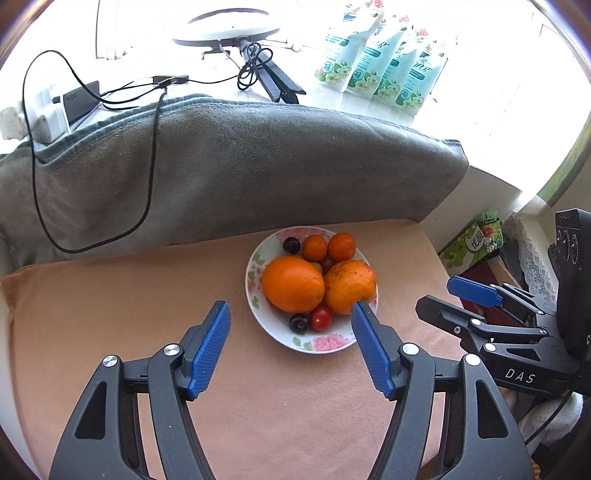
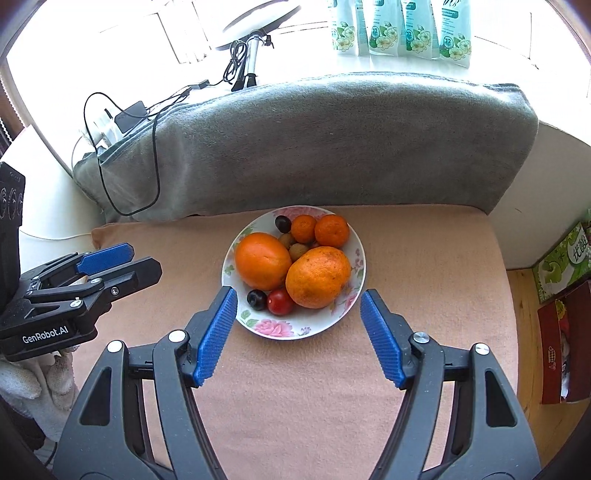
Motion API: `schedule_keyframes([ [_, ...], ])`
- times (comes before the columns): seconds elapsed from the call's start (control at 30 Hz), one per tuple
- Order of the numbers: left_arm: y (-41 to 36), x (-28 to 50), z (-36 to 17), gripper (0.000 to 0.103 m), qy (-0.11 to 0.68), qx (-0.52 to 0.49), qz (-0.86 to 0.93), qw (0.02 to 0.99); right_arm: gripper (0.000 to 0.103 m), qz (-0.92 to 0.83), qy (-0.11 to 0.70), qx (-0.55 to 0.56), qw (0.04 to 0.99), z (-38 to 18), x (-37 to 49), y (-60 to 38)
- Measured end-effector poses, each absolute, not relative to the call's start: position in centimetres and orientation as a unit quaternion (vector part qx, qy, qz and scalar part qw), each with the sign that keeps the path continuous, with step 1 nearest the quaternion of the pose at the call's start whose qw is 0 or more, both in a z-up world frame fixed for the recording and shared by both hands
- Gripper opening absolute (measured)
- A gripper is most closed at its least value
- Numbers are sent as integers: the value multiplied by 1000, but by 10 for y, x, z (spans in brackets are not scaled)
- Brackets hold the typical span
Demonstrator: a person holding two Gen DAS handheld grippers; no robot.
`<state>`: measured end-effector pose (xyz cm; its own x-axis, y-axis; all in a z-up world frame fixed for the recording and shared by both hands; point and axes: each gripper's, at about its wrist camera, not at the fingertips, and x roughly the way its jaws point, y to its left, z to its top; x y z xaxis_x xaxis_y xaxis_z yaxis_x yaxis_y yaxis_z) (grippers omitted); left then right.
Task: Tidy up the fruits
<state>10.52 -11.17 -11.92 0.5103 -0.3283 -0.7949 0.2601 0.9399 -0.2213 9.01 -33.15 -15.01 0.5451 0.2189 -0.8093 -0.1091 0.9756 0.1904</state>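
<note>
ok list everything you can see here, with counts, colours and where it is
plate: 1, white with pink flowers, centre of peach cloth
big oranges: 2, orange, middle of plate
small mandarins: 2, orange, far side of plate
dark plums: 2, near and far side of plate
cherry tomato: 1, red, near side
brown fruits: 2, between the oranges
peach cloth: 1, under plate
grey blanket: 1, behind
pouches: 4, pale green, windowsill
left claw: blue pads, open
right claw: blue pads, open

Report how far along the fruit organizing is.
Done: all visible fruit sits in the floral bowl, including two big oranges, two small ones and a cherry tomato. In hand: nothing; left gripper and right gripper are open and empty. Left: apparently nothing; no loose fruit is visible.
</note>
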Motion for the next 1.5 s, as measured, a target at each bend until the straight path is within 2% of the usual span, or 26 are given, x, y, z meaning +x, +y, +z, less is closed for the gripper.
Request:
schedule_keyframes([
  [0.17, -111, 87, -111, 73, 462, -30, -159, 872, 72, 92, 462, 68, 879, -142, 74, -329],
  [0.43, -108, 61, -104, 74, 470, -48, -152, 868, 72, 87, 454, 61, 885, -132, 44, -326],
  [0.53, -109, 52, -102, 80, 466, -44, -146, 871, 72, 86, 455, 56, 885, -131, 34, -325],
  [1.5, -109, 20, -87, 81, 449, -34, -133, 883, 72, 86, 452, 82, 884, -128, 5, -325],
])
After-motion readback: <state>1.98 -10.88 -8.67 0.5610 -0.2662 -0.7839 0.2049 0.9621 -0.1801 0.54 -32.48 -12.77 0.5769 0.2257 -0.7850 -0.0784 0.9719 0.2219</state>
